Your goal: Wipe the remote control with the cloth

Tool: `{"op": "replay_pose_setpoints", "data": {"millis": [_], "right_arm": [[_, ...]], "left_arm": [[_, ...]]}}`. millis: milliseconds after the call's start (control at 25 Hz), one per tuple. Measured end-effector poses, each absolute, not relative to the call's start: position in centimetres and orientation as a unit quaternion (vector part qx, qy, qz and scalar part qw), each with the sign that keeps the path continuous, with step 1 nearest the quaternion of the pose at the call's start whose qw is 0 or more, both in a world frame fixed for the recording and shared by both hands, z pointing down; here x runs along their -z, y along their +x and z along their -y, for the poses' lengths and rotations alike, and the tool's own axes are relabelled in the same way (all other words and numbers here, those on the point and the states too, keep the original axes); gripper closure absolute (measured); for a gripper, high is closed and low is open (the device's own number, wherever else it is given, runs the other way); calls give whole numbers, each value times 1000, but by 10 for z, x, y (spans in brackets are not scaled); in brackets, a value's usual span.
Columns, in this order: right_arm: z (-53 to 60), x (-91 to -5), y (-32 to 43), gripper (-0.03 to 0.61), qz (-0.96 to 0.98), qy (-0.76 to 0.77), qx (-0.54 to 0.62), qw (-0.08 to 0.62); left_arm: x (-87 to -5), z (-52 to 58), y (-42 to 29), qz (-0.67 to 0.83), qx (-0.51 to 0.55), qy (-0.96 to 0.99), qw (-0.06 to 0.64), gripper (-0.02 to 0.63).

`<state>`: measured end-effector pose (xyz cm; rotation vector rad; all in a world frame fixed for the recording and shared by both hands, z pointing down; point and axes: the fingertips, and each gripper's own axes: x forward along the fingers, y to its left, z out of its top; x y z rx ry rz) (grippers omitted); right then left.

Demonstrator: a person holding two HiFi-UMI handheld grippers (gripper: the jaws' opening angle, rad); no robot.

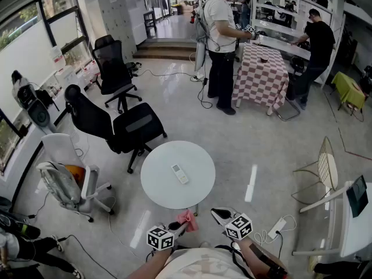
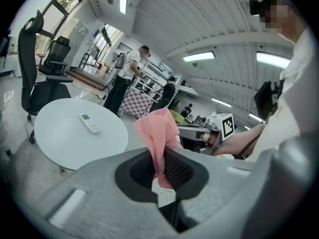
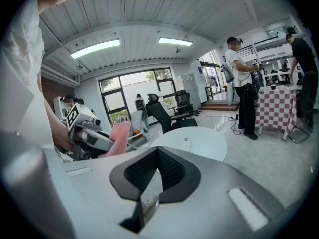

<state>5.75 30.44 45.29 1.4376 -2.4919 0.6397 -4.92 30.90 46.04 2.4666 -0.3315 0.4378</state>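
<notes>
Landmark: table [image 1: 156,186].
On table, right of centre: remote [image 1: 179,174].
Before table, just off its near edge: left gripper [image 1: 181,225], cloth [image 1: 188,218] between its jaws; right gripper [image 1: 218,214] just right of cloth.
Behind table to the left, close: office chair [image 1: 125,127].
Left of table: second chair [image 1: 67,182].
Right of table, well apart: wire chair [image 1: 325,167].
Far behind table, to the right: far table [image 1: 264,77], person [image 1: 221,39] at its left side.

I see a pink knitted cloth [image 2: 158,133], a slim white plastic remote control [image 1: 179,174], a plain white round table [image 1: 156,185], a red-and-white checked tablecloth [image 1: 264,77], a black mesh office chair [image 1: 113,63], and a pale grey glossy floor [image 1: 232,150].
</notes>
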Motion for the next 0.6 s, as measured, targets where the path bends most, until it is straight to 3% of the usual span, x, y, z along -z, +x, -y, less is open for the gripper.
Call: {"op": "replay_pose_setpoints", "data": {"millis": [600], "right_arm": [[-322,-448,49,572,859,460,-213,72]], "left_arm": [[-456,-334,-72,184,-152,920,309,595]]}}
